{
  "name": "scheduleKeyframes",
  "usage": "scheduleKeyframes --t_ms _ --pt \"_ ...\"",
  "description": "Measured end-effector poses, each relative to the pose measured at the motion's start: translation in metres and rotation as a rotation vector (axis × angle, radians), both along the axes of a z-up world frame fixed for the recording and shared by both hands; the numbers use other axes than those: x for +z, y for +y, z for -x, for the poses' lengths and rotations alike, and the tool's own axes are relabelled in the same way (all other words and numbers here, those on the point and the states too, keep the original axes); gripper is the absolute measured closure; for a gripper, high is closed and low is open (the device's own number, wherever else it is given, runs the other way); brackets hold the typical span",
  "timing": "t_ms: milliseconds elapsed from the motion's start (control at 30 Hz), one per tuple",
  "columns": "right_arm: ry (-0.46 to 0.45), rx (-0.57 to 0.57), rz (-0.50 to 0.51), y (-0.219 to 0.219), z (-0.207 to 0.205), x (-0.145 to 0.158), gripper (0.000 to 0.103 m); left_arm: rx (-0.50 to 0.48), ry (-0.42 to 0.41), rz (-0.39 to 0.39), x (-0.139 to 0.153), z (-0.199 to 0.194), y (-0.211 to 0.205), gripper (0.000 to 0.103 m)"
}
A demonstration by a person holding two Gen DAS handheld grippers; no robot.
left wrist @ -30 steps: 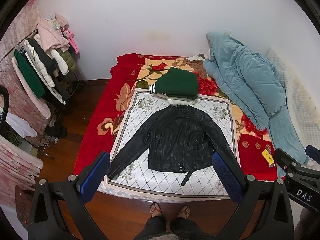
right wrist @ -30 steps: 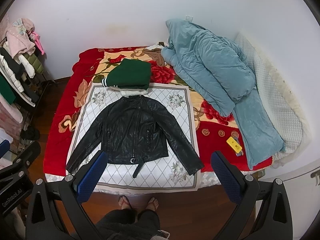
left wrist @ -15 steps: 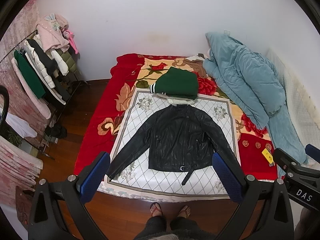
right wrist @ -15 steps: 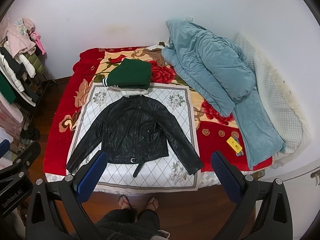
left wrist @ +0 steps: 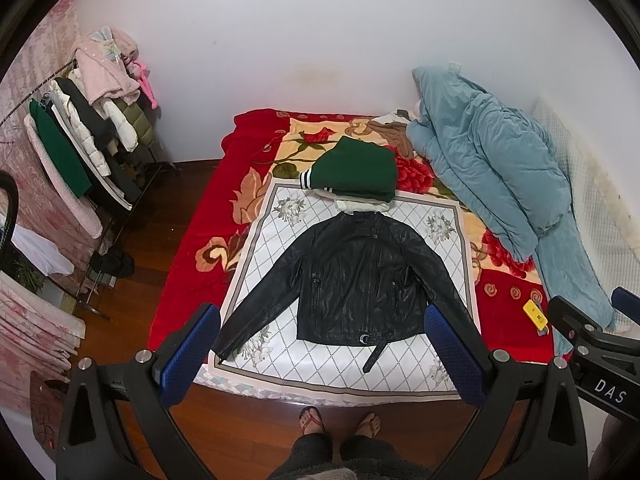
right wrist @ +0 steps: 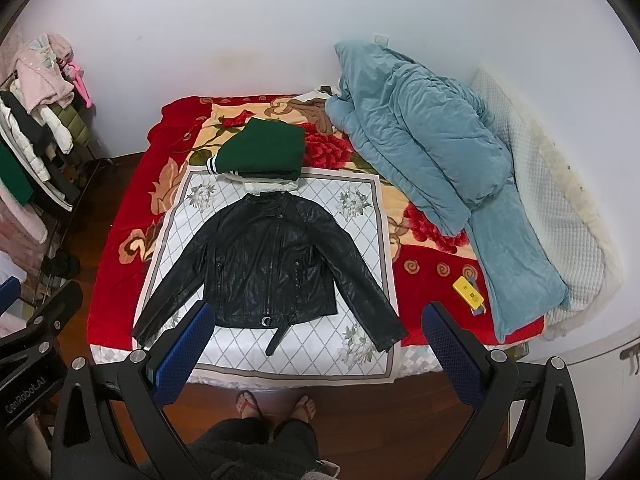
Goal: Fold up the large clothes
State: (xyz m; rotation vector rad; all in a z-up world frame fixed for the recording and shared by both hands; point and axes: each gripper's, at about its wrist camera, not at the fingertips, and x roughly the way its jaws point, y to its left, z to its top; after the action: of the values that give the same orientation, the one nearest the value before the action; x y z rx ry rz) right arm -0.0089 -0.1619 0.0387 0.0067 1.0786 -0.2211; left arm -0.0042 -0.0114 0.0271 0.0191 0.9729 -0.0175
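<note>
A black leather jacket [left wrist: 356,276] lies flat, front up, sleeves spread, on a white diamond-patterned cloth [left wrist: 280,232] on the bed; it also shows in the right wrist view [right wrist: 268,264]. A loose belt strap hangs from its hem. My left gripper [left wrist: 320,352] is open and empty, held high above the bed's front edge. My right gripper [right wrist: 316,344] is open and empty, at the same height. A folded green garment [left wrist: 354,170] sits on a white one just behind the jacket's collar.
A red floral blanket [left wrist: 192,248] covers the bed. A teal quilt [left wrist: 492,172] is heaped at the right. A yellow object [left wrist: 535,314] lies near the bed's right front corner. A clothes rack [left wrist: 80,152] stands at the left. The person's feet [left wrist: 340,424] stand on the wood floor.
</note>
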Motion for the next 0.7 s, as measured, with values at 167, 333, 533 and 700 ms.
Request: scheduleKeyframes --t_ms 167,333,533,700 --pt "0.002 0.000 -0.001 0.0006 0.0002 -0.0014 0.000 0.003 -0.002 -0.002 0.0005 -0.0004 -0.0007 0.000" --pt "0.000 0.000 0.003 0.0010 0.0008 -0.0029 0.000 0.002 -0.003 -0.001 0.0012 -0.0005 -0.0002 0.000" --pt "0.001 0.000 -0.002 0.0026 0.0002 0.0010 0.000 0.001 -0.005 -0.001 0.0026 -0.0006 0.0002 0.000" --pt "0.001 0.000 0.000 0.0032 0.0006 0.0007 0.000 -0.001 -0.005 0.001 0.0005 0.0002 0.0018 0.000"
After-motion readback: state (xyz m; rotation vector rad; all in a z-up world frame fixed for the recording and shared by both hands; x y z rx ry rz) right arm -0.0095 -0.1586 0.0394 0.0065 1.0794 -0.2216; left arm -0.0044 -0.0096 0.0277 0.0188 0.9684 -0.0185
